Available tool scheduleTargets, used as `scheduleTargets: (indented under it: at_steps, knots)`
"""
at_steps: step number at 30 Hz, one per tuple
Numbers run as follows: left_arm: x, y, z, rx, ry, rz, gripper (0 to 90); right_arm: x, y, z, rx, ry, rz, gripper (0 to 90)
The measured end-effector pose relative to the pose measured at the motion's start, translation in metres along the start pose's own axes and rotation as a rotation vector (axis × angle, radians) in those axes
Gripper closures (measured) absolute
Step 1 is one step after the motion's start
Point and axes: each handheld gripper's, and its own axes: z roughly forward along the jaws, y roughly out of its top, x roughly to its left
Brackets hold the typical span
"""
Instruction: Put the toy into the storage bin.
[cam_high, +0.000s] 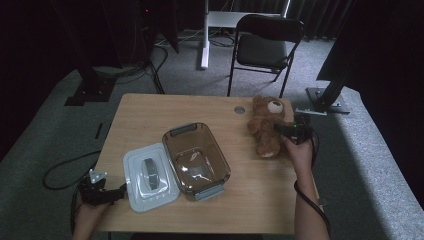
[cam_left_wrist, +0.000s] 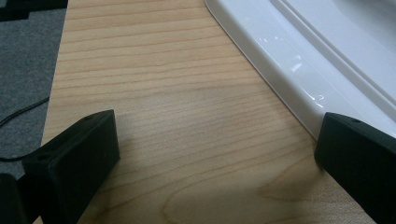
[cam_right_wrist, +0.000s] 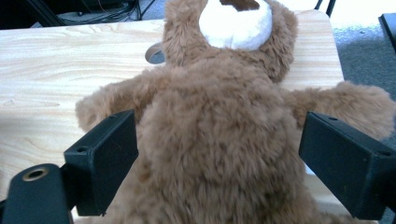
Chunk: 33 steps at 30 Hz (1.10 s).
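Note:
A brown teddy bear (cam_high: 266, 125) lies on its back at the right of the wooden table (cam_high: 150, 112), head toward the far edge. My right gripper (cam_high: 281, 129) comes at it from the right. In the right gripper view the bear (cam_right_wrist: 219, 116) fills the gap of the right gripper (cam_right_wrist: 219, 140), whose jaws stand open on either side of its body. My left gripper (cam_high: 119, 190) rests at the table's front left corner, open. Bare wood lies between the jaws of the left gripper (cam_left_wrist: 217, 140), and the white lid (cam_left_wrist: 299, 60) is just beside the right jaw.
A clear brown plastic box (cam_high: 196, 157) stands mid-table with the white lid (cam_high: 149, 175) flat at its left. A round grommet (cam_high: 239, 109) sits near the bear's head. Beyond the table are a black folding chair (cam_high: 267, 45) and stand bases on grey carpet.

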Motion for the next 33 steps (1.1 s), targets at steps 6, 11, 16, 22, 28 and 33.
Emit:
scheduleTargets:
  at_steps: [6, 11, 16, 22, 28, 33]
  knots:
    - [0.0, 0.0, 0.0, -0.001, 0.0, -0.001, 0.5, 0.0, 0.007, 0.014, 0.026, 0.01, 0.025, 11.1]
    - [0.0, 0.0, 0.0, -0.001, 0.0, -0.002, 0.5, -0.002, 0.007, 0.023, 0.058, -0.01, 0.039, 11.0]
    - [0.0, 0.0, 0.0, -0.001, 0.0, -0.002, 0.5, -0.009, 0.002, 0.043, 0.117, -0.016, 0.059, 10.9]
    - [0.0, 0.0, 0.0, -0.002, 0.0, -0.003, 0.5, -0.007, -0.009, 0.059, 0.149, 0.034, 0.072, 10.2]
    - [0.0, 0.0, 0.0, -0.001, 0.0, -0.002, 0.5, 0.007, -0.011, 0.064, 0.188, -0.023, -0.01, 10.2]
    - [0.0, 0.0, 0.0, -0.001, 0.0, -0.002, 0.5, 0.009, -0.013, 0.069, 0.207, -0.02, -0.008, 10.3]
